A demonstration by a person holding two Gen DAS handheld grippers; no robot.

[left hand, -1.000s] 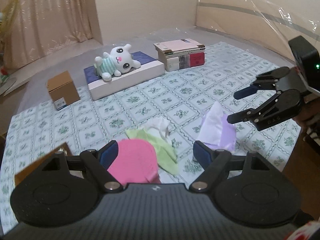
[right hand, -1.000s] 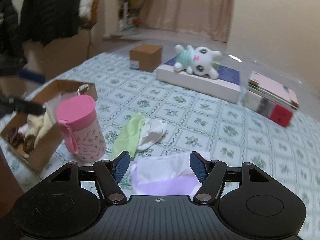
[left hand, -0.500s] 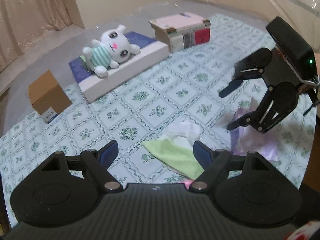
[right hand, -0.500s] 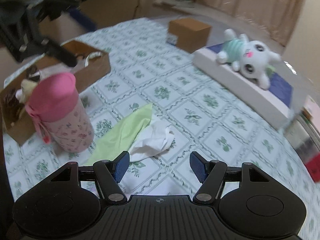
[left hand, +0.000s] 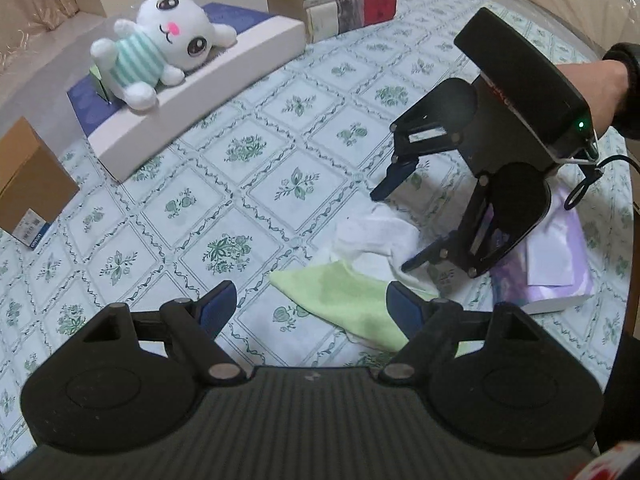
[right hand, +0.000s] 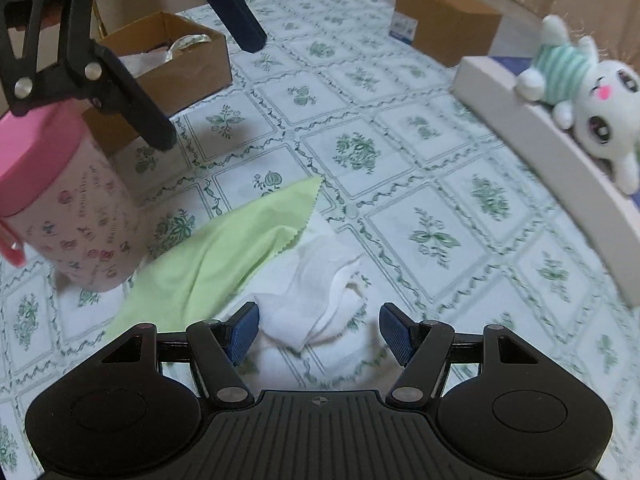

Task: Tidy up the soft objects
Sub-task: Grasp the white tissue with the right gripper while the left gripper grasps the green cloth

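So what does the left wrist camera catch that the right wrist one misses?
Only the left view shows the stacked books and the purple-and-white packet. Only the right view shows the pink cup and the open cardboard box. Both show the green cloth, the white cloth, the plush bunny and each other's open tool.

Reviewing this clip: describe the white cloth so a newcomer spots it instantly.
On the green-patterned tablecloth, look right of the pink-lidded cup. The white cloth lies crumpled there, partly under the flat lime-green cloth. Unlike that one, it is white and bunched.
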